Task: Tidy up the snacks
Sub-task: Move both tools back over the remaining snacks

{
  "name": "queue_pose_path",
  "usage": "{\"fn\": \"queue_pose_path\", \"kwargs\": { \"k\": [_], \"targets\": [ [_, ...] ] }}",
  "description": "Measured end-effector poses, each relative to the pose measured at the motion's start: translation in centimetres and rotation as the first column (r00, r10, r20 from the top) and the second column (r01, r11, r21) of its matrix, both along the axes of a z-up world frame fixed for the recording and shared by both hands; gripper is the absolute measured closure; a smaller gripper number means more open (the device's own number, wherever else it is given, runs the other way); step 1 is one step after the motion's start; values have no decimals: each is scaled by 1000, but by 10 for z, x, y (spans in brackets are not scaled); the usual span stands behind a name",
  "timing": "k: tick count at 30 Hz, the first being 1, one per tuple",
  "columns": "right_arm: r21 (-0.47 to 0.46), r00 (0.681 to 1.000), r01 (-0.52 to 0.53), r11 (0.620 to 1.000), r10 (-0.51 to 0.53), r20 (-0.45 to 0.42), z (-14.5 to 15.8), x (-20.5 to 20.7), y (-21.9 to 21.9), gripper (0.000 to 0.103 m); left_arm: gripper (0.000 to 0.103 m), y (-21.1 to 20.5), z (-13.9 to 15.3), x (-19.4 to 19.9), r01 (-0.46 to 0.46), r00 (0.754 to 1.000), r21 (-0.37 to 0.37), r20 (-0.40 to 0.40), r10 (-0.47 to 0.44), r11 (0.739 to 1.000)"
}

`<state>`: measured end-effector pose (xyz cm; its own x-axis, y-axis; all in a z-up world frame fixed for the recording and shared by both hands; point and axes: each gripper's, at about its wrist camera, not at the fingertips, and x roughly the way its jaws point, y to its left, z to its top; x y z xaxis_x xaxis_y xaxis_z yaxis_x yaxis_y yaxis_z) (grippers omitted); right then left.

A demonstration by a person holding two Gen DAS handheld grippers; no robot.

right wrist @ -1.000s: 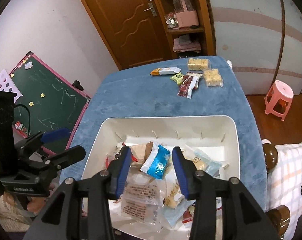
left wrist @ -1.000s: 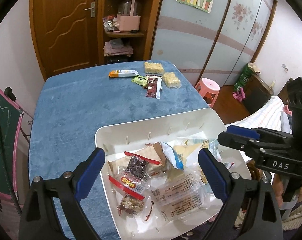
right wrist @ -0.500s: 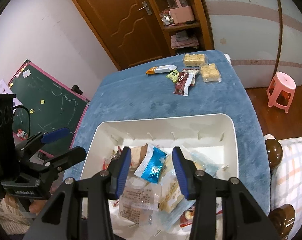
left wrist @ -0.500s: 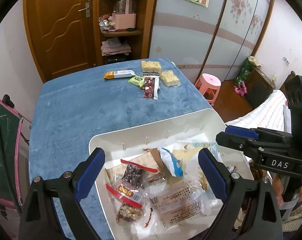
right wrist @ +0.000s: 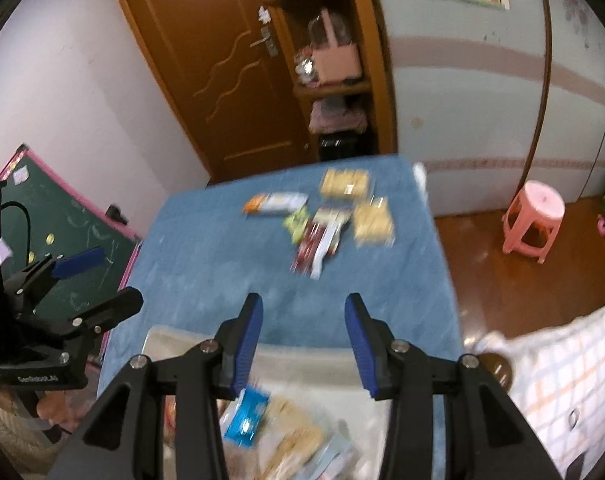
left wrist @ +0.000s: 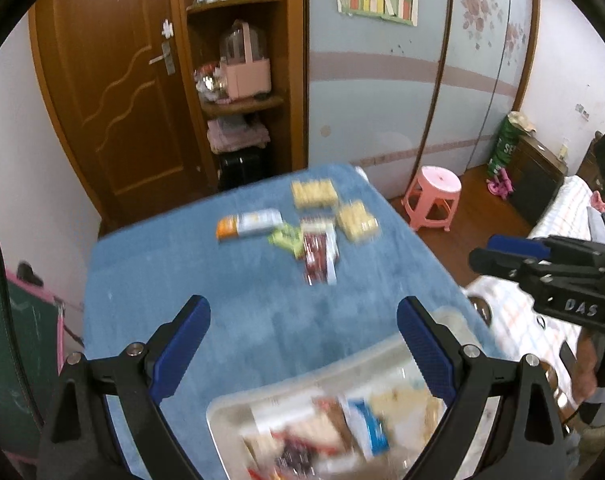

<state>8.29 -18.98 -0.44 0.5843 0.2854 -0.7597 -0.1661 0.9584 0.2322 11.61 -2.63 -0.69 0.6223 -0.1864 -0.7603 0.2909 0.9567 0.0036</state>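
Observation:
A white tray (left wrist: 262, 398) (right wrist: 302, 360) full of wrapped snacks sits at the near end of a blue-covered table (left wrist: 150, 288) (right wrist: 206, 256). At the far end lie several loose snacks: an orange-and-white bar (left wrist: 248, 224) (right wrist: 276, 203), a small green packet (left wrist: 284, 236) (right wrist: 296, 222), a red-and-white packet (left wrist: 318, 254) (right wrist: 318, 246) and two yellow cracker packs (left wrist: 313, 193) (right wrist: 344, 183). My left gripper (left wrist: 302, 340) is open, wide, with only tablecloth between its blue pads. My right gripper (right wrist: 304, 336) is open with a narrower gap and nothing in it. Both hover above the tray's far rim. The picture is blurred.
A pink stool (left wrist: 432, 196) (right wrist: 532, 216) stands on the wooden floor right of the table. A green chalkboard (right wrist: 62, 232) leans at the left. Behind the table are a brown door (left wrist: 118, 92) and a shelf unit (left wrist: 242, 80). A checked bedcover (right wrist: 562, 380) lies at the right.
Both grippers have lifted and moved toward the far end of the table; the tray has slid to the bottom of both views and the loose snacks look nearer. Jaw gaps are unchanged.

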Motion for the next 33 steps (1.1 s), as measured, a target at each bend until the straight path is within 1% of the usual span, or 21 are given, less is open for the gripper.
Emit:
{"fn": "queue_pose_path", "kwargs": {
  "k": [2,5,8,11,13,15,16,19,22,23,25,27,29,31,33],
  "targets": [
    [-34,999,17,999,-16,33,18,23,-6,60,9,-5,11,25,-5,1000,4,14,5,1000],
    [-59,998,30,998,-26,65,42,59,-13,60,9,-12,25,62,-15,1000,3,26,15,1000],
    [-77,997,53,996,-48,59,52,97,-21,60,9,-20,26,97,-33,999,14,20,33,999],
    [-82,997,69,994,-67,27,47,136,-27,60,9,-29,15,128,-48,999,18,-9,48,999],
    [-73,997,82,994,-83,-2,31,164,-33,60,9,-34,-2,149,-48,997,0,-52,48,999],
    [-60,994,91,994,-94,-49,12,184,-37,60,9,-37,-28,166,-57,991,-25,-121,53,998],
    [-46,992,92,995,-96,-82,-2,194,-39,60,9,-40,-45,176,-59,985,-33,-163,53,998],
    [-28,979,86,996,-90,-183,-49,218,-42,60,9,-46,-88,192,-83,971,-25,-225,75,996],
    [-38,957,78,996,-85,-278,-95,232,-38,60,9,-50,-132,203,-113,947,-30,-304,99,993],
    [-39,947,76,996,-85,-310,-112,235,-36,60,9,-50,-146,206,-123,935,-40,-338,103,992],
    [-35,934,68,997,-76,-348,-133,239,-32,60,9,-52,-168,208,-141,916,-55,-386,110,988],
    [-33,921,53,998,-62,-385,-153,242,-28,60,9,-54,-185,209,-146,904,-56,-413,110,988],
    [-17,909,46,999,-49,-413,-167,243,-23,60,9,-59,-196,209,-137,900,-43,-422,107,990],
    [10,905,39,999,-31,-424,-175,245,-20,60,9,-64,-204,209,-124,899,-31,-427,99,992],
    [-1,910,35,999,-32,-414,-178,247,-17,59,9,-67,-211,209,-115,897,-24,-432,94,993]
  ]
}}
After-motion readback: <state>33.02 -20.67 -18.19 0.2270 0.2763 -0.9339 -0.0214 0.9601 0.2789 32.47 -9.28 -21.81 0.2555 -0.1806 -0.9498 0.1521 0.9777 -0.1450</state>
